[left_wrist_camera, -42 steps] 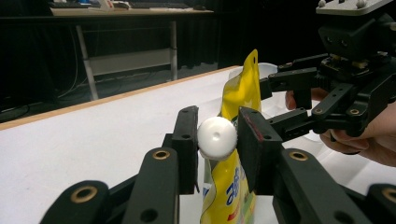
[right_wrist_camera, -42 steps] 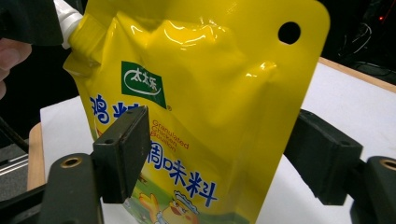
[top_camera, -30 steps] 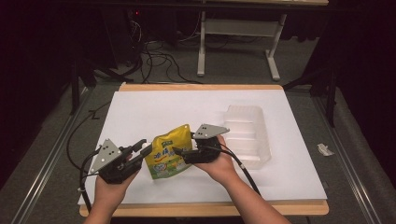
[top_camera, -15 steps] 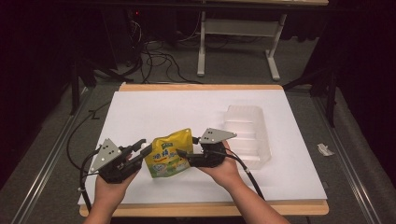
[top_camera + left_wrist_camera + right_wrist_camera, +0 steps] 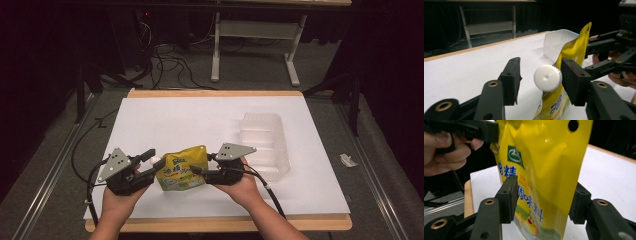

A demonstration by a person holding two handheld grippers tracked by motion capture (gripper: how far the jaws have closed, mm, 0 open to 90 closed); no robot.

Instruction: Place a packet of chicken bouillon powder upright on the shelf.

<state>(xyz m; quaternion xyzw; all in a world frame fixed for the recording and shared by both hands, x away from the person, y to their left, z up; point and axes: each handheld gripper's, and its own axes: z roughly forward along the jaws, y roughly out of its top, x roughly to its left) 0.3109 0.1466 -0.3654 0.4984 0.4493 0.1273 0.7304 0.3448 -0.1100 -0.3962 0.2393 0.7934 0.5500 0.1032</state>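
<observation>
Your left tool [image 5: 537,82] has just opened off the cap [image 5: 548,78]; your right tool [image 5: 544,200], closing, clamps the pouch [image 5: 541,167], lower centre. Squeeze harder and it may spill.

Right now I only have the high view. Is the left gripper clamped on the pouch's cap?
Observer: No. The left gripper has just been opening its fingers. The white cap sits between them, with a clear gap on one side.
Operator: And the right gripper?
Observer: The right gripper has just been closing its fingers, with the yellow pouch between them. I can't tell whether the pads press on it.
Operator: Which way up is the pouch?
Observer: It's upright, with the hang hole at the top.
</observation>
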